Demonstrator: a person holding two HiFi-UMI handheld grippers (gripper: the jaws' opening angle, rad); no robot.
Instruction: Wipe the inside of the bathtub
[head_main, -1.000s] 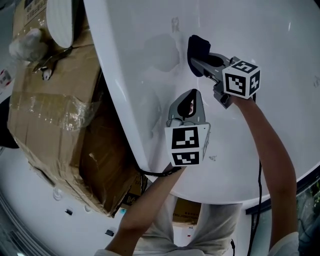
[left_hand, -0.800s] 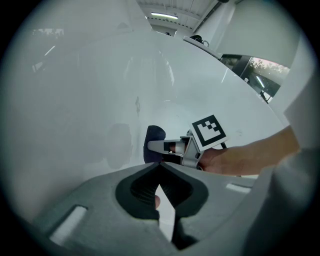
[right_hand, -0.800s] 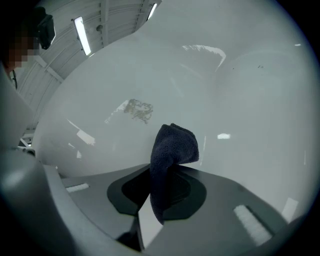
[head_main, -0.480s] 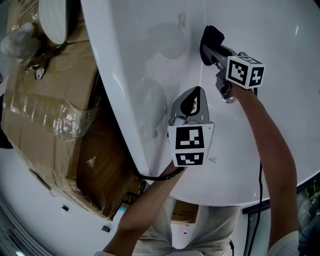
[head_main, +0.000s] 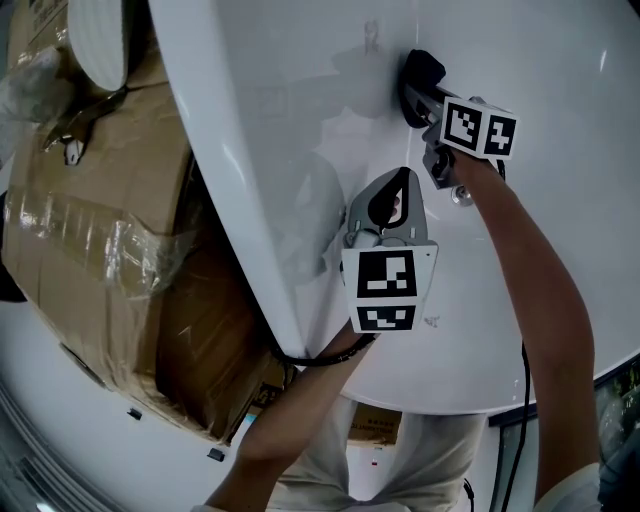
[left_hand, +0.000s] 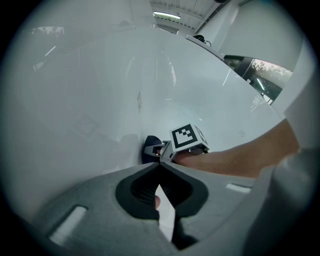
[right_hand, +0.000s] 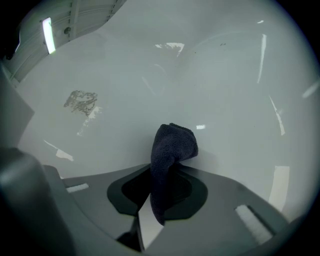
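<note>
Right tongs (right_hand: 167, 170) clamped on dark cloth (right_hand: 173, 142), cloth pressed on white bathtub (right_hand: 225, 90) inner wall, I think. Left tongs (left_hand: 161, 165) pinched together, empty, hovering nearby inside tub.

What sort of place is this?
Probably a warehouse or storeroom, not a lived-in bathroom: the glossy white bathtub sits beside taped brown cardboard boxes, with a ceiling strip light overhead.

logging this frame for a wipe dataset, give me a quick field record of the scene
surface: white bathtub, inside wall
tool: dark cloth
right hand-held gripper: shut on the dark cloth, holding it against the tub wall
left hand-held gripper: shut, nothing in it, held over the tub
beside tub: taped cardboard box
</note>
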